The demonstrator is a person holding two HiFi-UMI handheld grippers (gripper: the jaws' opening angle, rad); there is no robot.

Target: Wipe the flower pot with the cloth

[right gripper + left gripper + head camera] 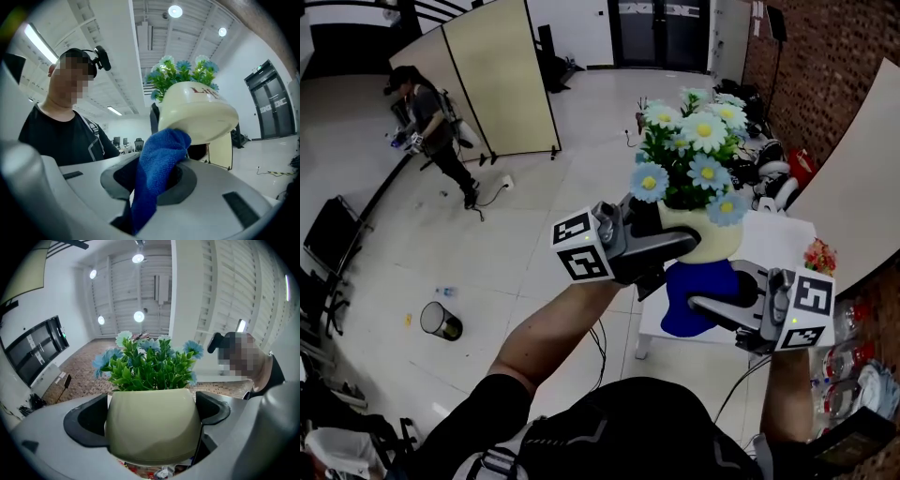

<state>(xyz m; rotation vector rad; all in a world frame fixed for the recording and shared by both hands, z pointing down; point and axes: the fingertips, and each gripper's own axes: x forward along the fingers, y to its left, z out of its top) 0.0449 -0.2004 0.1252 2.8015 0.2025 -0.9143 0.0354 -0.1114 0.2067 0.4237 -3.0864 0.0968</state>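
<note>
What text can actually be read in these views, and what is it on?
"LI": red letters near the rim of the flower pot, seen in the right gripper view; the rest is not legible.
Glass doors: pale lettering, too blurred to read.
Marker cubes: black-and-white square patterns only, no words.
Nothing else is readable.

Red lettering [202, 92] on the flower pot [197, 115], beginning "LI", rest unreadable; no other text legible.
</note>
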